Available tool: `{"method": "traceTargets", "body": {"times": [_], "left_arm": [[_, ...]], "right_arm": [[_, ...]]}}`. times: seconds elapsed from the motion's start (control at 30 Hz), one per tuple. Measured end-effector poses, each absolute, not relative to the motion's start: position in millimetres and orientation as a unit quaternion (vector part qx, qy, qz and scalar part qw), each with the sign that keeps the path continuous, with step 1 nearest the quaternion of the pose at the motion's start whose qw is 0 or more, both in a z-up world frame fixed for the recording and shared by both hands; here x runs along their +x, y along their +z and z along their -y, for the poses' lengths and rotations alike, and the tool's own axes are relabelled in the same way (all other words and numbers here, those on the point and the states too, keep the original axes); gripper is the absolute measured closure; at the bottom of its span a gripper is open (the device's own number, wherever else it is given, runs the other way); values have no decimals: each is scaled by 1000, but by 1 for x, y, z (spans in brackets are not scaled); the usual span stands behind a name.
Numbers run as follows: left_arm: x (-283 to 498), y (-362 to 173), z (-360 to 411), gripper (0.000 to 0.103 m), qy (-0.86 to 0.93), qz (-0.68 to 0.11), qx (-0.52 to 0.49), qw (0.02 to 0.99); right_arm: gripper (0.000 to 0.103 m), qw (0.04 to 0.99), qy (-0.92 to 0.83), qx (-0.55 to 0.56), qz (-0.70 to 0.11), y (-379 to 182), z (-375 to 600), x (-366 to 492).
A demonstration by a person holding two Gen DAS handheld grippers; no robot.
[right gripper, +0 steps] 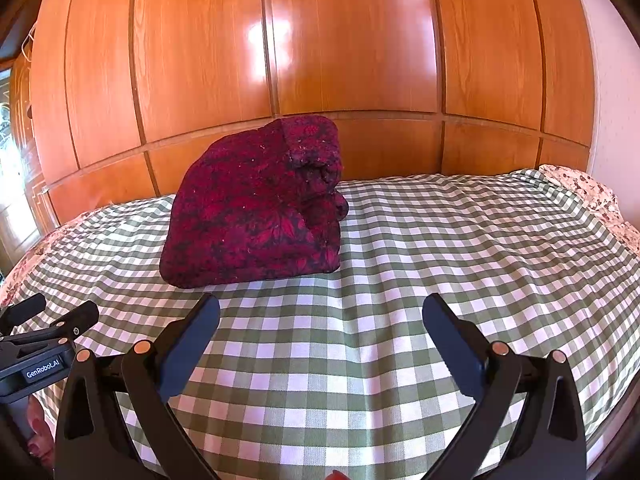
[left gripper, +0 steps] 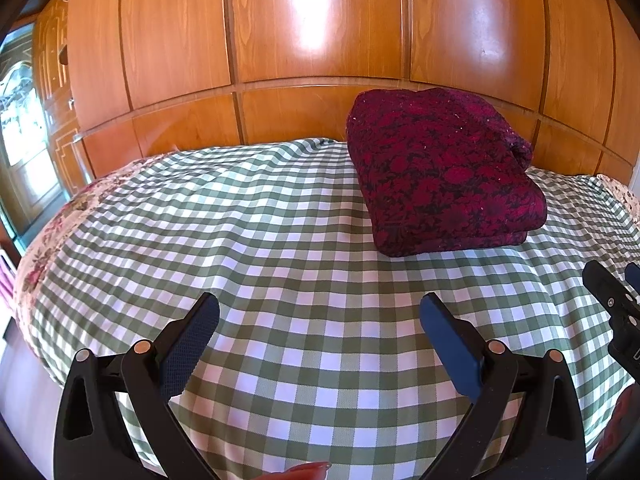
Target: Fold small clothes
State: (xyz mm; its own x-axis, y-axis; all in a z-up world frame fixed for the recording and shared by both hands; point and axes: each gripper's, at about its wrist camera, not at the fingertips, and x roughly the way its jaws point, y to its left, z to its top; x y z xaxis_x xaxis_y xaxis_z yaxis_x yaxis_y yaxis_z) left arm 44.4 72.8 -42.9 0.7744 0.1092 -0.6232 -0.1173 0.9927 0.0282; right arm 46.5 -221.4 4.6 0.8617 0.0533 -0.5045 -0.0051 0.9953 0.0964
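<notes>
A folded dark red garment with a black floral pattern [left gripper: 444, 172] [right gripper: 256, 216] lies in a thick bundle on the far part of the bed, close to the wooden wall. My left gripper [left gripper: 320, 312] hovers open over the checked cloth, well short of the garment and to its left. My right gripper [right gripper: 320, 312] is open too, nearer than the garment and to its right. Nothing sits between either pair of fingers. The right gripper's body [left gripper: 616, 308] shows at the left wrist view's right edge, and the left gripper's body [right gripper: 44, 340] at the right wrist view's left edge.
A green-and-white checked cloth [left gripper: 280, 248] [right gripper: 460, 248] covers the bed, with a floral sheet [left gripper: 48, 240] showing at its edges. Glossy wooden panels [left gripper: 320, 40] [right gripper: 320, 40] stand right behind the bed. A glazed door [left gripper: 20, 120] is at the far left.
</notes>
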Motion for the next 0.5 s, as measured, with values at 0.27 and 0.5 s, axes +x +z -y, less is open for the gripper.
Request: {"method": "traceTargets", "body": {"times": [0.27,0.5], "left_arm": [[45,-44,-75,4,61,-337,-10,939],[46,-45,-76,4,59,-340,-8,938]], "right_arm": [[2,963,18,47,-266,3,221,48],[2,962,18,47,-267,1,220,47]]}}
